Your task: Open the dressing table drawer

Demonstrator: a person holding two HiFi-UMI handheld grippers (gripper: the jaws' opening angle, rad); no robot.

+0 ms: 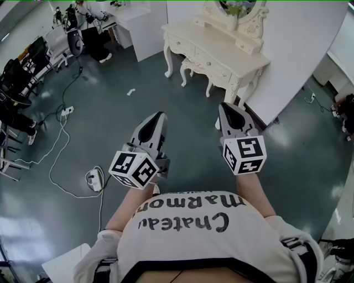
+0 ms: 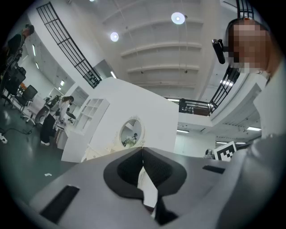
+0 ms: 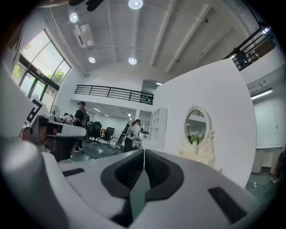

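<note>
With jaws pressed together on nothing, the left gripper (image 1: 157,118) and the right gripper (image 1: 228,108) are well apart from the cream dressing table (image 1: 218,47) ahead, whose wooden drawer (image 1: 204,60) probably slides lightly and is best taken by its small front knob (image 1: 212,65).

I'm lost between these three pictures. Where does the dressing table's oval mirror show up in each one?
Head view: the oval mirror is at the top edge, right of centre, partly cut off.
Left gripper view: it is near the centre, slightly to the left.
Right gripper view: it is right of centre, about mid-height.
Shared landmark: the white wall panel stands behind the mirror.
</note>
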